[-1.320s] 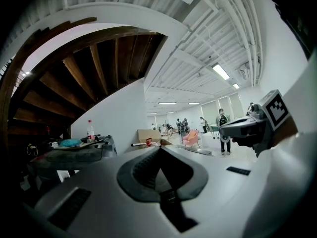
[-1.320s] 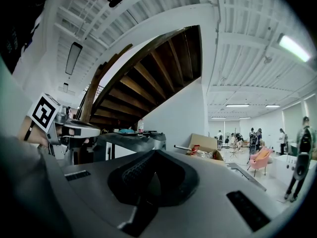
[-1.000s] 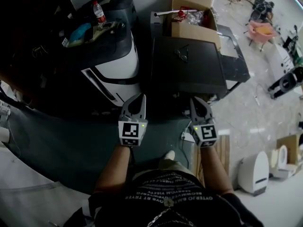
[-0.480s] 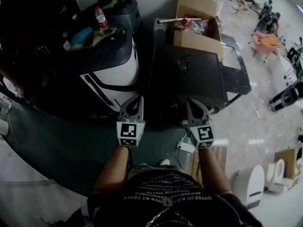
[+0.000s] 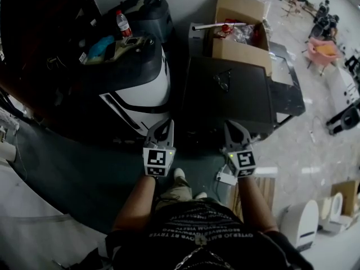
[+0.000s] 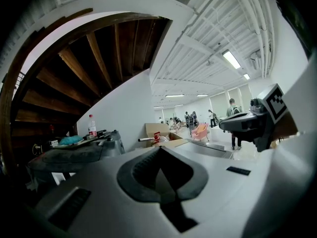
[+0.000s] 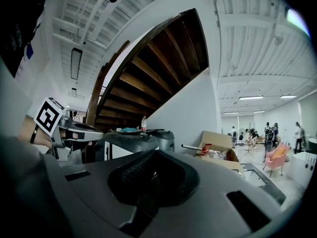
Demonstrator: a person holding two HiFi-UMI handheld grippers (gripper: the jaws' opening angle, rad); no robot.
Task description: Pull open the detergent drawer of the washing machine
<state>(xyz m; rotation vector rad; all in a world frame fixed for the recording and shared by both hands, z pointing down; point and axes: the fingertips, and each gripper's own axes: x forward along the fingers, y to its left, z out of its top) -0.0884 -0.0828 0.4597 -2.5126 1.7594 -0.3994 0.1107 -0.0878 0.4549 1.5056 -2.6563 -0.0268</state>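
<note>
A bottle [image 5: 122,22] stands on the left machine [image 5: 140,77]; right of it sits the washing machine [image 5: 225,94], a cardboard box [image 5: 239,45] behind.

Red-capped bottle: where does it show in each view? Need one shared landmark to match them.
Head view: bottle stands upright at the upper left.
Left gripper view: bottle left of centre, small.
Right gripper view: bottle just left of centre, small.
Shared landmark: cardboard box, right of the bottle in every view.
</note>
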